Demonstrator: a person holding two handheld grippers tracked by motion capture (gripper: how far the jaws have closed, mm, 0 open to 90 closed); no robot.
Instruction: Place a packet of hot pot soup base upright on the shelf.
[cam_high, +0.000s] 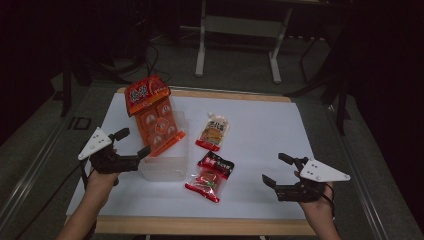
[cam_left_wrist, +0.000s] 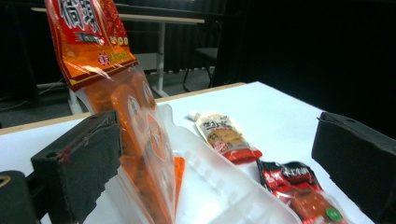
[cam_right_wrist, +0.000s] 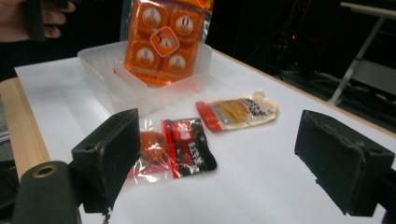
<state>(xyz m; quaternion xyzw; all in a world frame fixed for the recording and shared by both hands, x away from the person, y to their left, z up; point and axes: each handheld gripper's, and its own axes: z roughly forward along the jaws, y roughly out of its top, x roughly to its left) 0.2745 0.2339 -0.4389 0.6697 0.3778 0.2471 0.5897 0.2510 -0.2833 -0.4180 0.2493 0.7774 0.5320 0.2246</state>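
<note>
Orange snack bag (cam_high: 152, 112) leaning in clear tub (cam_high: 165, 170), bag's printed top (cam_left_wrist: 88, 37) close in left gripper view

Both forearms reach in, left gripper (cam_high: 134, 143) and right gripper (cam_high: 276, 170) with jaws spread wide.

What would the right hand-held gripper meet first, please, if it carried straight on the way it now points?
Probably the red-and-black snack packet, lying ahead between the open right hand-held gripper and the clear plastic container, though depth is uncertain.

The tall orange-and-red plastic snack bag (cam_high: 152, 114) is standing tilted in the clear plastic tub (cam_high: 165, 169), leaning against its rim.
</note>
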